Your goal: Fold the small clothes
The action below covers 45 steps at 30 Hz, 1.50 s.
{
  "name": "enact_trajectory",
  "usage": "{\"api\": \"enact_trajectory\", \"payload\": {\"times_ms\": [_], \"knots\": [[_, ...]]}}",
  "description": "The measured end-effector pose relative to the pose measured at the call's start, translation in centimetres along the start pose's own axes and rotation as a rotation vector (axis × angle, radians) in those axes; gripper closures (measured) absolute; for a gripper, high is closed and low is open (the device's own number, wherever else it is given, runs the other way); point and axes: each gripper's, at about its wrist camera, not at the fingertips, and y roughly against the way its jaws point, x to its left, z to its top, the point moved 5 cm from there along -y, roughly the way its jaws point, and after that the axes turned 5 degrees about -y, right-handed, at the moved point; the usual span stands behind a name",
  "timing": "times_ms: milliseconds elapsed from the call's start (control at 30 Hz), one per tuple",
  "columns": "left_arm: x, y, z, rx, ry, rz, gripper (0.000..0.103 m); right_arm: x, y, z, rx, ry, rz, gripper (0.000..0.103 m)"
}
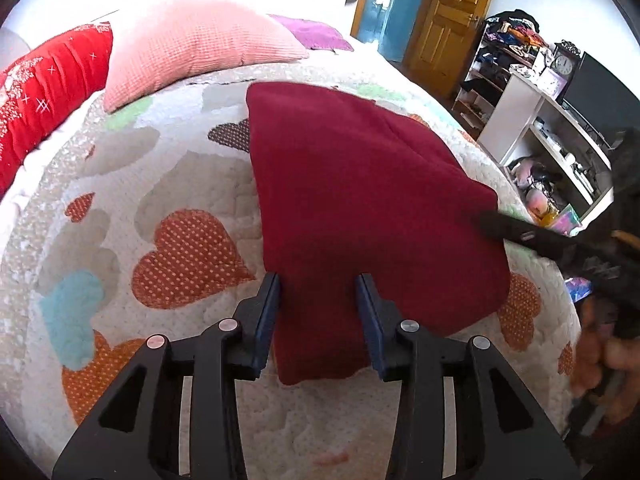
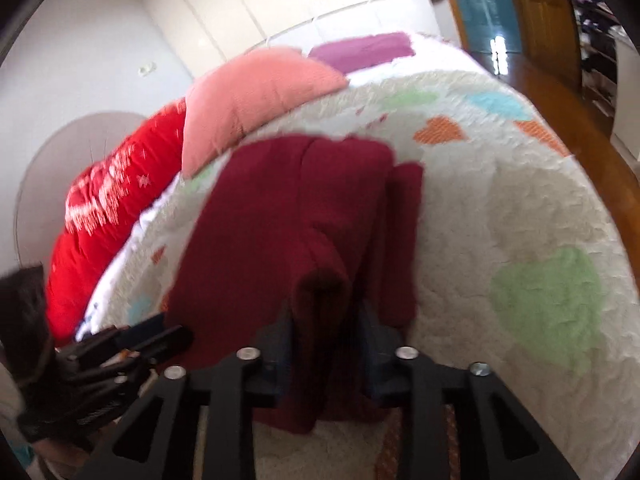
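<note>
A dark red knit garment (image 1: 360, 184) lies spread on a bed with a heart-patterned quilt (image 1: 180, 256). My left gripper (image 1: 318, 284) is open, its blue-padded fingers either side of the garment's near edge, not closed on it. In the right wrist view the garment (image 2: 288, 216) lies partly folded, and my right gripper (image 2: 324, 312) has a raised fold of its near edge between its fingers. The view is blurred. The right gripper also shows in the left wrist view (image 1: 516, 232) at the garment's right edge. The left gripper shows at the lower left of the right wrist view (image 2: 160, 340).
A pink pillow (image 1: 192, 44), a red pillow (image 1: 44, 96) and a purple cloth (image 1: 312, 34) lie at the head of the bed. White shelves (image 1: 552, 128) with clutter, a clock (image 1: 564, 65) and a wooden door (image 1: 452, 16) stand to the right.
</note>
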Motion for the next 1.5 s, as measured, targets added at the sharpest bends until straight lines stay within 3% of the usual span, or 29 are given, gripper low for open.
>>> {"api": "enact_trajectory", "payload": {"times_ms": [167, 333, 400, 500, 533, 600, 700, 767, 833, 1067, 1100, 1133, 1200, 1267, 1400, 1500], "knots": [[0.5, 0.3, 1.1, -0.016, 0.016, 0.016, 0.065, 2.7, 3.0, 1.4, -0.071, 0.13, -0.04, 0.068], [0.8, -0.4, 2.2, -0.021, 0.022, 0.021, 0.063, 4.9, 0.8, 2.0, -0.046, 0.216, -0.047, 0.068], [1.1, -1.2, 2.4, -0.02, 0.026, 0.022, 0.052, 4.9, -0.8, 2.3, -0.027, 0.23, -0.069, 0.068], [1.5, -2.6, 2.5, -0.016, 0.047, 0.005, 0.037, 3.1, -3.9, 2.5, 0.009, 0.249, -0.199, 0.068], [1.7, -3.2, 2.4, -0.005, 0.059, -0.007, 0.036, 2.3, -5.1, 2.2, 0.045, 0.238, -0.203, 0.068], [2.1, -3.8, 2.4, 0.017, 0.09, -0.045, 0.036, 0.9, -5.8, 2.1, 0.059, 0.165, -0.14, 0.066], [2.7, -3.0, 2.8, -0.006, 0.109, -0.098, 0.036, 0.3, -3.8, 2.5, 0.028, 0.104, -0.051, 0.062], [3.4, -2.7, 3.2, -0.03, 0.142, -0.132, 0.033, -0.5, -2.3, 2.7, -0.015, 0.068, -0.045, 0.045], [4.0, -3.7, 3.2, -0.003, 0.186, -0.169, 0.027, -1.2, -1.5, 2.8, -0.049, 0.039, -0.051, 0.033], [3.4, -7.0, 2.7, 0.057, 0.278, -0.303, 0.024, -3.6, -6.1, 3.3, 0.045, -0.156, 0.095, 0.03], [3.2, -6.9, 2.7, 0.054, 0.269, -0.305, 0.031, -3.4, -6.6, 3.4, 0.052, -0.167, 0.147, 0.033], [3.0, -6.8, 2.8, 0.056, 0.256, -0.297, 0.033, -2.8, -6.8, 3.3, 0.062, -0.167, 0.186, 0.047], [2.7, -5.7, 2.8, 0.05, 0.239, -0.279, 0.048, -2.1, -6.7, 3.2, 0.06, -0.147, 0.147, 0.054], [2.6, -3.8, 2.5, 0.05, 0.229, -0.293, 0.052, -1.1, -5.1, 3.5, 0.043, -0.121, 0.149, 0.066], [2.4, 2.7, -0.7, 0.052, 0.212, -0.316, 0.052, 2.0, -0.5, 1.9, 0.063, -0.083, 0.234, 0.068], [2.1, 6.5, -5.3, 0.069, 0.187, -0.277, 0.052, 4.4, 2.3, -2.1, 0.108, -0.012, 0.254, 0.068]]}}
